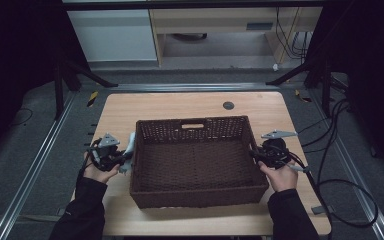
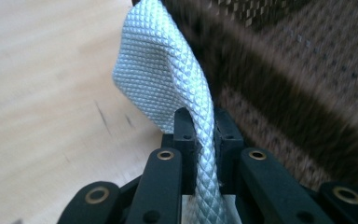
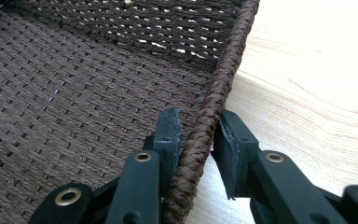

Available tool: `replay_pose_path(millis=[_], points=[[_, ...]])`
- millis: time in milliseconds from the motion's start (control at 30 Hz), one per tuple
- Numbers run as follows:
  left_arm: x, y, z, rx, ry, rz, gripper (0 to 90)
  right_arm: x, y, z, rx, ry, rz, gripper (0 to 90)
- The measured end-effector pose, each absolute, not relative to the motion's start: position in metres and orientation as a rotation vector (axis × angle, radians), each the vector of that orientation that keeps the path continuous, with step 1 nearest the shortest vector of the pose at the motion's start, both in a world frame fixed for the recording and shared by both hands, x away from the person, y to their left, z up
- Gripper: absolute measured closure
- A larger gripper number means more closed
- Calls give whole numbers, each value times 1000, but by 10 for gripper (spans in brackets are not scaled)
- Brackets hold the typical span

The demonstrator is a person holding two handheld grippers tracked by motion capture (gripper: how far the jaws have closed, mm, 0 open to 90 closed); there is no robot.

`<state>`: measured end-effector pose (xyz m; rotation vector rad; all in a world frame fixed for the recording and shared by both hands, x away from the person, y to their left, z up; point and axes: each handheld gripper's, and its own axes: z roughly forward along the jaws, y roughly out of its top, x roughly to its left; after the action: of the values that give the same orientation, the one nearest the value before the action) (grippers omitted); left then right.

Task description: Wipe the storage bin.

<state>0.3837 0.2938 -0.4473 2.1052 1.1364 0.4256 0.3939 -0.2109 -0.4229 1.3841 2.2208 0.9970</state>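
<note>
Left gripper (image 2: 204, 140): jaws were clamped together on a pale quilted cloth (image 2: 168, 74), gripped edge-on between the pads.
Cloth: it rose out of the jaws and flopped over towards the bare wood, just beside the basket's left wall; in the high view it showed as a pale strip (image 1: 129, 145) at that wall.
Right gripper (image 3: 196, 140): jaws straddled the braided rim (image 3: 223, 70), one pad inside the basket, one outside; inner pad touching the braid, a sliver of gap at the outer, so not fully pinched.
Hands: left hand (image 1: 100, 167) at the basket's left side, right hand (image 1: 279, 175) at its right side.
Basket (image 1: 197, 192): dark brown, woven, sitting in the middle of the table, handle slot in the far wall.
Table (image 1: 180, 102): light wood.
</note>
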Motion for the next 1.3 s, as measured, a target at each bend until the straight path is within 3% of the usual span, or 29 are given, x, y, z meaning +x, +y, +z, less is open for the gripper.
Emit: replay_pose_path(millis=[267, 433, 600, 700, 1000, 1300], points=[[386, 292, -462, 2143, 1155, 369, 819, 396, -211, -423, 1386, 2216, 997, 716], [384, 296, -446, 2092, 1141, 406, 820, 397, -212, -423, 1392, 2214, 1001, 711], [375, 296, -421, 2047, 1088, 460, 819, 397, -213, -421, 1360, 2209, 1003, 600], [371, 295, -418, 2049, 1080, 470, 820, 394, -216, -418, 1346, 2209, 1019, 581], [365, 288, -452, 2148, 1120, 381, 819, 391, -211, -418, 1325, 2252, 961, 623], [369, 288, -463, 2163, 1138, 339, 820, 391, -210, -418, 1327, 2258, 949, 630]])
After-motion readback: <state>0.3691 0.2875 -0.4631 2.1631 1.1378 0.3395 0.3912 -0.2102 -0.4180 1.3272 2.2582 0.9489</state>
